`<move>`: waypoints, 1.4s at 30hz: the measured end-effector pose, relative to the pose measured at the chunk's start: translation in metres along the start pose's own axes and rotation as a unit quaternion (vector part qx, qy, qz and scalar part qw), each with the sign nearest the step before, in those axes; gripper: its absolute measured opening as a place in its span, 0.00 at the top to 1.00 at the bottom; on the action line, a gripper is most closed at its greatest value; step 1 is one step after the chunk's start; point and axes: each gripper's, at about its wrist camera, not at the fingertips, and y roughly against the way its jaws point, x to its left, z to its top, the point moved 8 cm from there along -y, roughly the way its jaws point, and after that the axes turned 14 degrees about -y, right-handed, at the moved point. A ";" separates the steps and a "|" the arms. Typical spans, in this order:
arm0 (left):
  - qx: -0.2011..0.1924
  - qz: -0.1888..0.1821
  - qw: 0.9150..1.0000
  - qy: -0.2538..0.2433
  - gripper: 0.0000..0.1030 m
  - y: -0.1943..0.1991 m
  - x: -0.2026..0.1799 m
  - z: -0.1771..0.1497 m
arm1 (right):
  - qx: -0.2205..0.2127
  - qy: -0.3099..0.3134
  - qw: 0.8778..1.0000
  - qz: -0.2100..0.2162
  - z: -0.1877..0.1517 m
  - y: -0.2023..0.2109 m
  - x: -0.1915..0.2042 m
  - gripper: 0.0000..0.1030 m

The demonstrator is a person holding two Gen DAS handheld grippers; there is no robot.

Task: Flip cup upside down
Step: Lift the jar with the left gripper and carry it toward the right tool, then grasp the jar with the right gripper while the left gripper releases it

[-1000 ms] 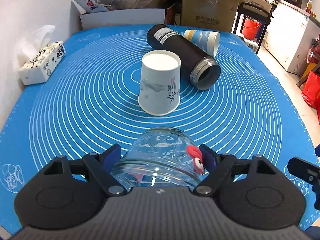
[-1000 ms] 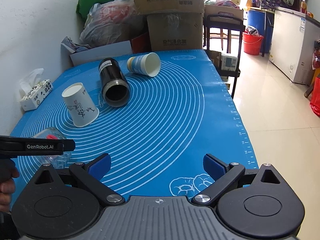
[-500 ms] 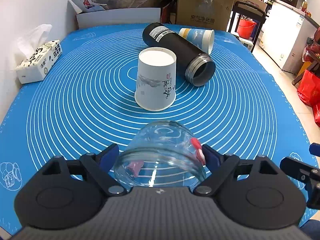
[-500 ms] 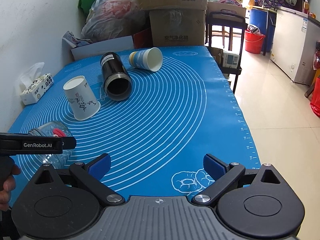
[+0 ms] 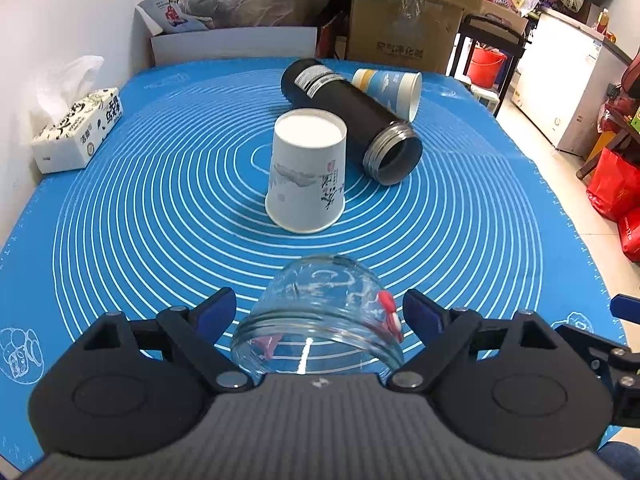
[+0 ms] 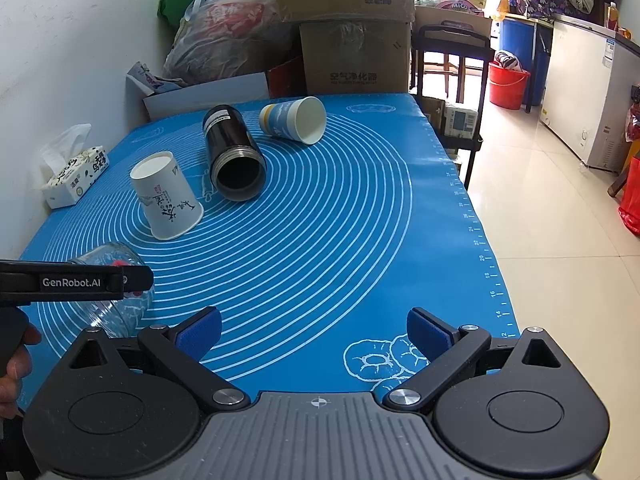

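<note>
Blue ringed mat (image 5: 120,220) over the whole bench, against a white wall on the left. Stacked cardboard boxes (image 6: 352,52) behind the far edge.

Left gripper (image 5: 318,310) low over the near part of the mat, jaws spread, blue pads to either side of the glass cup. Sliver of mat visible between the left pad and the glass; the right pad very near the cup's red ornament (image 5: 386,304), contact there hard to judge through the fisheye. Right gripper (image 6: 312,328) off to the right near the mat's front edge, jaws wide apart, only bare mat between the pads.

Black flask (image 5: 352,120) on its side past the middle of the mat, open mouth toward the cameras. Tissue box (image 5: 78,132) at the left edge by the wall. White paper cup (image 5: 306,176) mouth down at the centre of the rings, just in front of the flask. Blue paper cup (image 5: 390,88) on its side behind the flask, just beside it. Glass cup (image 5: 316,292) between the left gripper's pads, tilted, threaded mouth toward the camera, rounded base pointing away toward the white paper cup.
</note>
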 end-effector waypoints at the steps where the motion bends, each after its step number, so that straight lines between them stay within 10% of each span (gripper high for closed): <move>1: -0.005 0.001 1.000 0.000 0.13 0.003 0.000 0.002 | 0.000 0.000 1.000 0.000 0.000 0.001 0.000 0.03; 24: -0.051 0.086 0.994 0.043 0.09 0.068 0.095 0.002 | 0.033 0.026 0.996 0.073 0.041 0.023 0.088 0.01; 42: -0.035 0.132 0.989 0.065 0.09 0.041 0.160 -0.031 | 0.241 -0.033 0.969 0.048 0.015 -0.087 0.162 0.09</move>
